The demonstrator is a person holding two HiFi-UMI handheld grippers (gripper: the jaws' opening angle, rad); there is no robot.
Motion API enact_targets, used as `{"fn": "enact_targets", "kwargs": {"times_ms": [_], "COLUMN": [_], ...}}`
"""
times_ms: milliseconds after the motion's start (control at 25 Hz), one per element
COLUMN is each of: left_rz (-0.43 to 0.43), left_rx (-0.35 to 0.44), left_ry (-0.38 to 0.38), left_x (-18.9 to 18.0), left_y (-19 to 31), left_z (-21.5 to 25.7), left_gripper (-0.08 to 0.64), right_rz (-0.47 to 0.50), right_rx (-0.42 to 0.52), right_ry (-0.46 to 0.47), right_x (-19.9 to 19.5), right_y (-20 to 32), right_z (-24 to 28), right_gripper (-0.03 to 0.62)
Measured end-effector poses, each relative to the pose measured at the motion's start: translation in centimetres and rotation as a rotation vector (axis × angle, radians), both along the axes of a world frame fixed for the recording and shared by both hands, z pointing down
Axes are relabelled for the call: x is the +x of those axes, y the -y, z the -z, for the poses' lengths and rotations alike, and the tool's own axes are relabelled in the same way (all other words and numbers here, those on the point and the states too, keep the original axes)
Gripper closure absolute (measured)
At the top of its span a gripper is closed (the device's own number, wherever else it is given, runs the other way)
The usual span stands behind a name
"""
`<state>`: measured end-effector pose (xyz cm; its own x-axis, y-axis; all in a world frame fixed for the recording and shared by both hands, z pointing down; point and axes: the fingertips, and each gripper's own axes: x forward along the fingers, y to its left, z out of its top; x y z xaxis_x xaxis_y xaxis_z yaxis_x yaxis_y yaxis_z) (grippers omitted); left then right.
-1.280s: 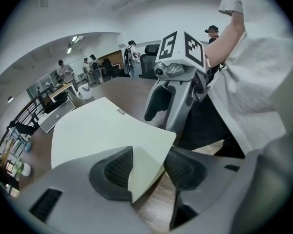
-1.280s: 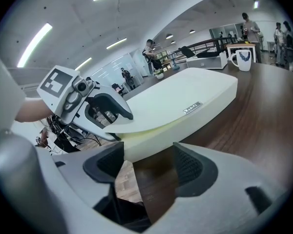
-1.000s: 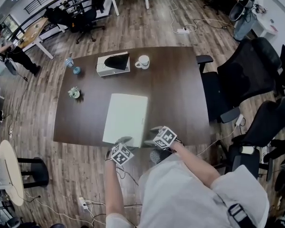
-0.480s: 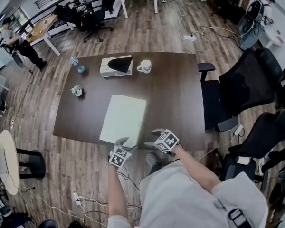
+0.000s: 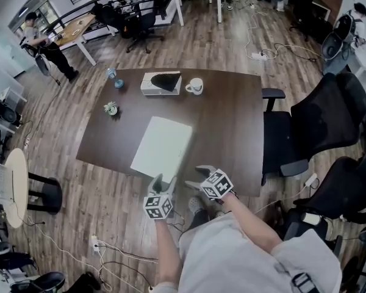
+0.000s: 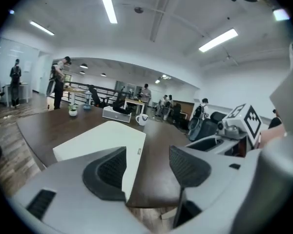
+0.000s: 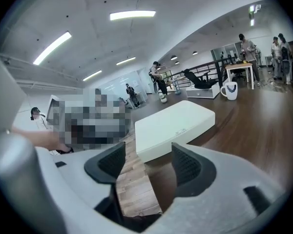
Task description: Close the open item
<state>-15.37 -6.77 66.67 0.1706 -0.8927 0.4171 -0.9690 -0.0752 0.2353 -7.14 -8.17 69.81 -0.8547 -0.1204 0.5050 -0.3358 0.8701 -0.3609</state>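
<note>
The flat white rectangular box [image 5: 161,148] lay shut by the dark wooden table's [image 5: 227,127] near edge. The left gripper [image 6: 147,155], jaws just widened, and the right gripper [image 7: 147,152] both gaped empty — returning carelessly might shove it off.

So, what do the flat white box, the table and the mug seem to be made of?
Flat white box: probably plastic or coated card, matte; its faces are even, without glare.
Table: dark wood or wood-look veneer, slightly glossy; faint grain and soft reflections show.
Mug: likely white ceramic; too small to judge its finish.
</note>
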Motion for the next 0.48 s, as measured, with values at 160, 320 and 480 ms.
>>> {"fn": "enact_targets", "kwargs": {"times_ms": [160, 320, 480], "left_rz": [0.141, 0.201, 0.216], "left_rx": [0.1, 0.158, 0.176], "left_ry": [-0.054, -0.063, -0.06], "left_x": [0.1, 0.7, 1.4], "left_y": [-1.8, -4.2, -6.7], "left_z": [3.9, 6.3, 7.0], "left_gripper": [0.296, 0.296, 0.296], "right_rz": [-0.015, -0.054, -0.082], "right_rx": [0.036, 0.06, 0.058], "right_ry": [0.012, 0.046, 0.067], "right_x": [1.1, 2.4, 4.0], "right_y": [-1.5, -2.8, -4.8], "right_z": [1.6, 2.1, 1.6], "right_gripper": [0.305, 0.311, 0.315]}}
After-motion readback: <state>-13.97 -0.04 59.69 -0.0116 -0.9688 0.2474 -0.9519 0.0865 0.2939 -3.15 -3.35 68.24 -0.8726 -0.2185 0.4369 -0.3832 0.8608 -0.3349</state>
